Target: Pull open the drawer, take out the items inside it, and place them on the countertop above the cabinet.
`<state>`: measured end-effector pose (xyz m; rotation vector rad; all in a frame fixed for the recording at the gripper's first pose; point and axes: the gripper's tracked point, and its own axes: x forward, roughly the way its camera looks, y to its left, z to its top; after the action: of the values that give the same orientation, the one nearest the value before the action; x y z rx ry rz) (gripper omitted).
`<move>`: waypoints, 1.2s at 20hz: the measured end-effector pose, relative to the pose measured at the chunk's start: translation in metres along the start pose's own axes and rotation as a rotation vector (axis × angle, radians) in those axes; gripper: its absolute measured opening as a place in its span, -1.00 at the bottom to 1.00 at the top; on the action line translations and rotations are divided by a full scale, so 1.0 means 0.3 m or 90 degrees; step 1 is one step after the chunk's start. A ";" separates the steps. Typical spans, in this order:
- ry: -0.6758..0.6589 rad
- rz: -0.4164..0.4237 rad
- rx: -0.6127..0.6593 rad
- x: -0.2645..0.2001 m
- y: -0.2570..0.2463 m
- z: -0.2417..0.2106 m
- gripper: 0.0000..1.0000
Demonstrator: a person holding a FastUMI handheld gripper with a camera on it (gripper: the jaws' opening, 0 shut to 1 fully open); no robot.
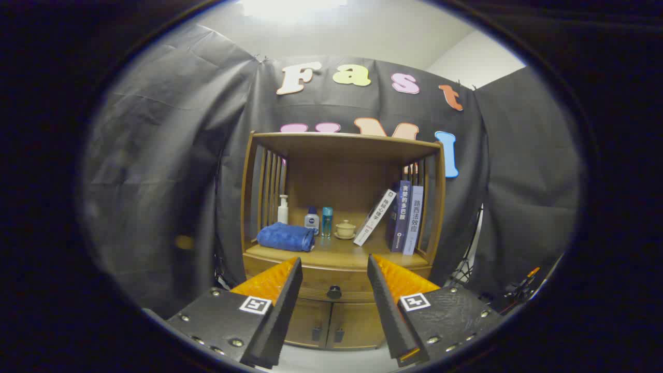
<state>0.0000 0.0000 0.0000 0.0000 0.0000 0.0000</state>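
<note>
The gripper (334, 269) is held level and faces forward, its two fingers reaching ahead from the bottom of the gripper view. The fingers stand wide apart, with open space between them and nothing pressed by either one. The left finger (279, 290) slants inward from its base toward its tip, and the right finger (388, 290) mirrors it, so the two tips lean slightly toward each other while the gap stays broad. Each finger carries a ribbed pad on its inner face and a small square marker on its upper surface near the base. Both finger bases are bolted blocks with visible screws along their edges.
</note>
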 end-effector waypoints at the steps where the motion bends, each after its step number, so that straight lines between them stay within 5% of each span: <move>1: 0.003 0.000 -0.004 0.003 0.003 -0.002 0.51; 24: -0.037 0.011 0.020 0.021 0.003 0.042 0.50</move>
<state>0.0062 0.0010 0.0126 0.0310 -0.0589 0.0174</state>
